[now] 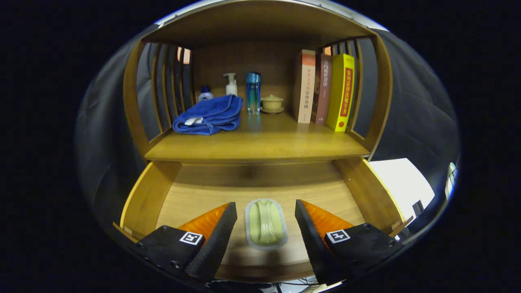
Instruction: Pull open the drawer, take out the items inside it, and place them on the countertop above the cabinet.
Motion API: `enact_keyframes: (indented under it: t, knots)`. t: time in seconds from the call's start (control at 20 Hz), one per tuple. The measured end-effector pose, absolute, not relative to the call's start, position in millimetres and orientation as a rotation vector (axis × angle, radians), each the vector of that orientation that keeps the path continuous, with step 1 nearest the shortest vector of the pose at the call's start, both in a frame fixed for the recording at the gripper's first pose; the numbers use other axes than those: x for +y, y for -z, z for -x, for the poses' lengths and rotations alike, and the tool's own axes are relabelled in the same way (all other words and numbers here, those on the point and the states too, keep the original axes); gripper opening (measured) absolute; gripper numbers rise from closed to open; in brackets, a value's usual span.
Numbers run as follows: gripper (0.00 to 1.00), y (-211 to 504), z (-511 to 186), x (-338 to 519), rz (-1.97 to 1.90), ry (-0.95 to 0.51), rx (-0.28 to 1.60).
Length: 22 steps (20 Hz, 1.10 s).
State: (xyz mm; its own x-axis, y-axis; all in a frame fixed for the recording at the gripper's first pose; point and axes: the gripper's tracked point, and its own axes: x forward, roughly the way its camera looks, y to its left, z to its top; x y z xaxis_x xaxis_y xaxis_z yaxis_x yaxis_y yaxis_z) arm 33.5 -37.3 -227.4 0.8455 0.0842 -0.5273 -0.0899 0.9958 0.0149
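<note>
Gripper: nearest the camera, its two fingers spread wide and pointing into the open drawer; neither finger touches anything, and nothing is held.
Sealed green item: a pale green, ridged oblong inside a clear, rounded packet, lying flat on the drawer floor between the two fingers, with a gap on either side; its long axis runs away from the camera.
Drawer: pulled out of the wooden cabinet, with light wooden side walls to left and right and a paler floor; the packet lies toward its front, and the rear of the floor sits in shadow under the countertop edge.
Countertop: the wooden shelf surface directly above the drawer, enclosed by slatted side panels and a wooden back.
Blue towel: folded, lying on the left part of the countertop.
Small bottles: a blue-capped jar and a white pump bottle stand behind the towel, against the back panel.
Blue tumbler: upright, just right of the towel.
Lidded cup: on a saucer, beside the tumbler.
Books: three volumes upright at the right end, the yellow one outermost and closest to the slats.
</note>
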Motion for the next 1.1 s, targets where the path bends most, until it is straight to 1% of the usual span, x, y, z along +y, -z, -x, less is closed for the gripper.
enact_keyframes:
  t: [0.2, 0.45, 0.7, 0.8, 1.1]
  knots:
    - [0.95, 267, -34, -38, -0.027, -0.089, 0.704]
    - [0.78, 300, -34, -37, -0.058, -0.093, 0.835]
    - [0.31, 307, -32, -42, -0.076, -0.066, 0.867]
    - [0.27, 297, -30, -44, -0.076, -0.071, 0.851]
    - [0.27, 242, -31, -44, -0.071, -0.082, 0.768]
